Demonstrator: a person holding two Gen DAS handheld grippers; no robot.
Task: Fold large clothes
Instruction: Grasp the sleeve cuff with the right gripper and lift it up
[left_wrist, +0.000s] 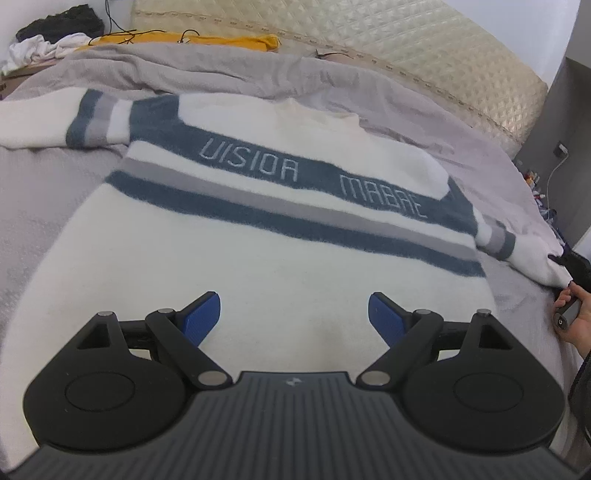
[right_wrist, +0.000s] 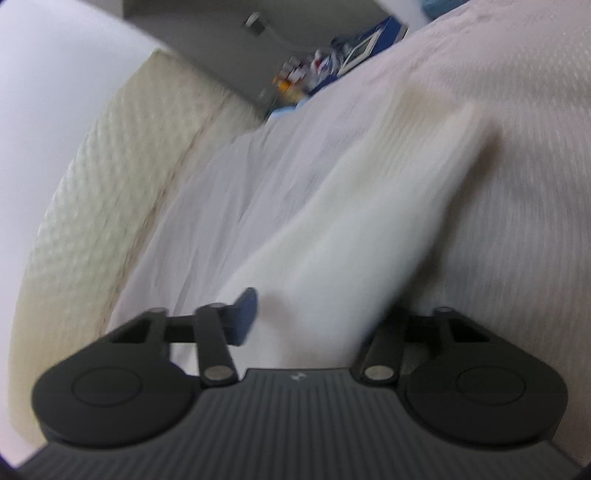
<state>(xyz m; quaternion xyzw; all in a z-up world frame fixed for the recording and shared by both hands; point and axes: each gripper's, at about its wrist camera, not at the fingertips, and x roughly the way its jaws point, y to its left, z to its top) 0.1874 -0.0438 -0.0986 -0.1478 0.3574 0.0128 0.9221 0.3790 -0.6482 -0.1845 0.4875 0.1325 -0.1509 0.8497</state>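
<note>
Grey bedding (left_wrist: 44, 206) covers the bed in front of you, with a cream quilted headboard (left_wrist: 424, 48) curving behind it and a yellow cloth (left_wrist: 207, 40) and a heap of dark and white clothes (left_wrist: 48, 33) at the far left edge. Only your left wrist view shows the whole sweater (left_wrist: 236, 236): it lies flat on the bed, front up, hem nearest your left gripper (left_wrist: 294, 317) and collar toward the headboard, so its long axis runs away from you. Its sleeves stretch out to either side. It is a fluffy white knit crossed by dark blue and grey bands, the widest blue band carrying pale lettering across the chest, and matching stripes ring each sleeve. Your left fingers (left_wrist: 201, 317) stand wide apart over the hem area, gripping nothing.

Your right wrist view, blurred, shows what the left cannot: the white sleeve (right_wrist: 369, 229) running up and away from your right gripper (right_wrist: 314, 317) across the pale bedding. The sleeve's end sits between the fingers (right_wrist: 245, 314), which are closed on it. In the left view, your right hand (left_wrist: 576, 317) appears at the far right edge beside that sleeve end.
</note>
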